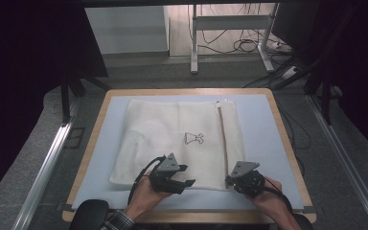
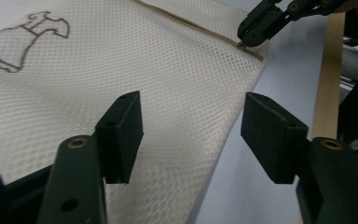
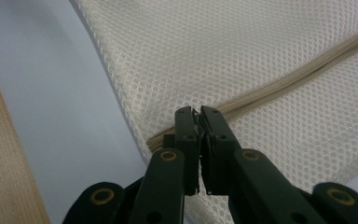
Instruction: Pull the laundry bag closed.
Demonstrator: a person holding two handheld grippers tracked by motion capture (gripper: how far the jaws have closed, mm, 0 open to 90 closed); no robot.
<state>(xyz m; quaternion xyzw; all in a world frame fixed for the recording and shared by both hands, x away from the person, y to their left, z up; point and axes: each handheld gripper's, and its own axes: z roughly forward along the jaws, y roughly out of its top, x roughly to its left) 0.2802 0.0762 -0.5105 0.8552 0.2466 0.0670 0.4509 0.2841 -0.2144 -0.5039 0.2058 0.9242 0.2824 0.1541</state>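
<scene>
High view, near edge: two hands come in from the bottom, one gripper each; count two grippers.
Left gripper (image 1: 186, 175): jaws partly open, nothing between the pads; it hovers over the near hem of the mesh laundry bag (image 1: 172, 139), left of the zip's near end.
Right gripper (image 1: 231, 180): jaws pressed together on the zip's near end, at the bag's near right corner; the right gripper view shows the tips (image 3: 199, 122) meeting where the zipper (image 3: 303, 70) ends. Whether they pinch the pull tab or only the tape, I cannot tell.
Bag position: one bag, flat in the middle of the table (image 1: 263, 115), one zipper running near to far along its right part, one small dress emblem (image 1: 193, 139) at centre.
Risk, grip: the bite on the zip end looks thin; a pull along the track could slip it off.
Risk, anchor: if the left gripper does not pin the mesh first, the whole bag would likely drag or bunch instead of the zip running.
Risk, snag: loose mesh could catch in the slider.
Far side: cables and desk legs on the floor, well apart from the work.
</scene>
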